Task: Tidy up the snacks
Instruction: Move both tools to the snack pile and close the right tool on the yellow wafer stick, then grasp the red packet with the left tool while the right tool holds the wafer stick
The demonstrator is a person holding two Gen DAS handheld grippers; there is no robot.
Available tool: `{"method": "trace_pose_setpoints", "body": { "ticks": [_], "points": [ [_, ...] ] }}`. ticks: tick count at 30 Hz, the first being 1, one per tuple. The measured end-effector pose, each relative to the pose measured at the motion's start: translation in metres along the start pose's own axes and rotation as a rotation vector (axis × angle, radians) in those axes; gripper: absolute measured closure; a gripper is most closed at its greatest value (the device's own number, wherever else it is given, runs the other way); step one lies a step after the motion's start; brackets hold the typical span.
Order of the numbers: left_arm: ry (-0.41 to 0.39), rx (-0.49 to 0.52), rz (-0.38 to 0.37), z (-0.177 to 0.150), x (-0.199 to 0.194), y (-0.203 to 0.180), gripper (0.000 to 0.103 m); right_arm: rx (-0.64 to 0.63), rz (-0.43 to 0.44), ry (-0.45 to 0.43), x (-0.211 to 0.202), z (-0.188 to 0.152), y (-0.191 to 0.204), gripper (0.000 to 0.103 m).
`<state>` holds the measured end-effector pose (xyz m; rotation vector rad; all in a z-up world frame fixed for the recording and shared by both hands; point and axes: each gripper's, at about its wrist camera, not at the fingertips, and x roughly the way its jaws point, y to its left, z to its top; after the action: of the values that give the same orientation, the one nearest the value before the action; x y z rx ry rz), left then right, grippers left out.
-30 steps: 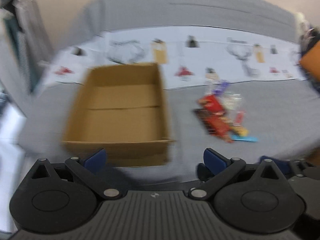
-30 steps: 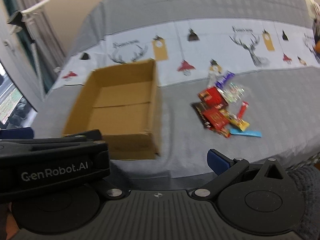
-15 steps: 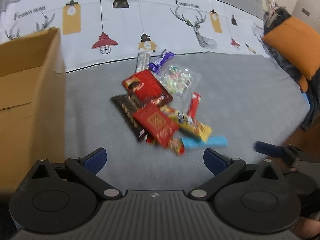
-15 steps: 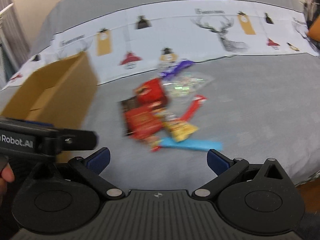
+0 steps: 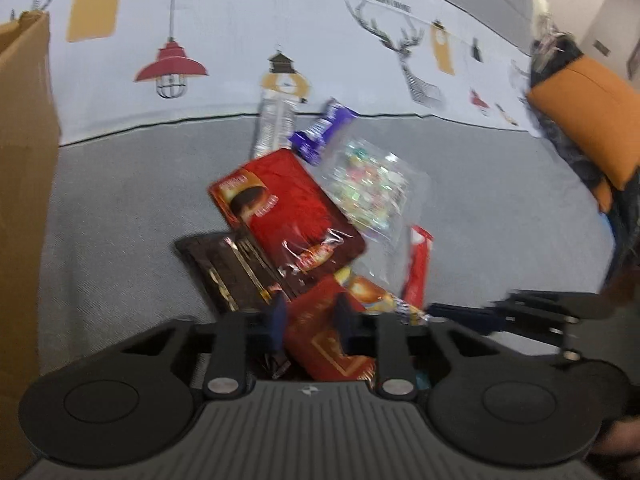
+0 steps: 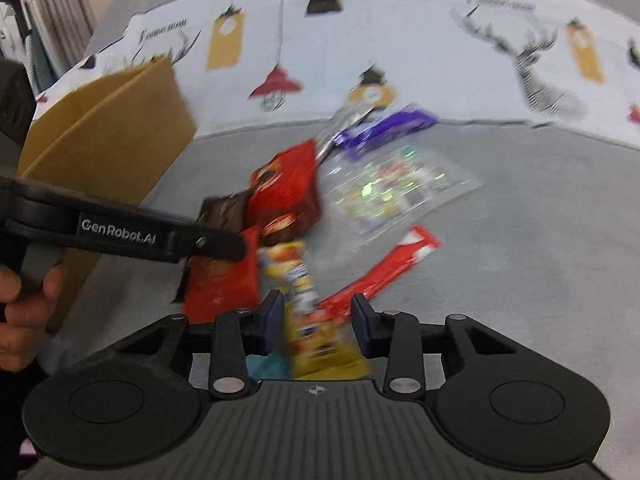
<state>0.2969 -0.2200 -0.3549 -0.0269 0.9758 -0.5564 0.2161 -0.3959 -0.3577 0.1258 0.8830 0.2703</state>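
The left gripper (image 5: 310, 322) was low over the snack pile, its 2 dark blue pads drawn in close on either side of a flat red packet with gold lettering (image 5: 320, 340), pinching it. Beside it, the right gripper (image 6: 318, 320) had its jaws closing around a long yellow wrapped bar with bright printing (image 6: 308, 308); the bar lay between the pads, though I could not tell whether they pressed on it yet. A scrap of light blue wrapper (image 6: 266, 366) showed beneath that bar, just at the gripper's body. A person's hand (image 6: 18, 312) gripped the handle of the left tool at the left edge of the right wrist view.

Just past the pads lay a slim red stick wrapper with a white end (image 6: 386, 270), angled away to the right, and a dark brown chocolate box with gold stripes (image 5: 228, 268) partly under a large red glossy biscuit pack (image 5: 280, 208). Further on sat a clear plastic bag of small multicoloured sweets (image 5: 372, 188), then a purple wrapped bar (image 5: 320, 132) and a silvery foil sachet (image 5: 274, 124) touching the edge of the printed sheet. All rested on a grey bedspread (image 5: 120, 208). An open brown cardboard box (image 6: 108, 136) stood to the left, apart from the pile. Beyond ran a white cloth printed with lamps and deer (image 5: 240, 40), and an orange cushion (image 5: 588, 108) lay far right
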Motion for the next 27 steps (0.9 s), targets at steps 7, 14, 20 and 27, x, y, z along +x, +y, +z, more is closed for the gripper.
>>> {"method": "trace_pose_setpoints", "body": {
  "ticks": [7,14,20,27],
  "points": [
    [0.053,0.011,-0.035,-0.013,-0.011,0.000,0.086,-0.007,-0.057,0.002,0.003,-0.003,0.001,0.086],
    [0.132,-0.058,-0.068,-0.029,-0.014,-0.003,0.055,0.035,-0.100,-0.069,-0.017,-0.008,-0.007,0.088],
    [0.205,-0.140,-0.079,-0.044,-0.015,-0.009,0.035,0.008,-0.061,-0.082,-0.034,-0.020,-0.001,0.088],
    [0.225,-0.203,-0.111,-0.045,-0.003,-0.021,0.014,0.051,-0.021,-0.061,-0.038,-0.025,-0.004,0.088]
  ]
}}
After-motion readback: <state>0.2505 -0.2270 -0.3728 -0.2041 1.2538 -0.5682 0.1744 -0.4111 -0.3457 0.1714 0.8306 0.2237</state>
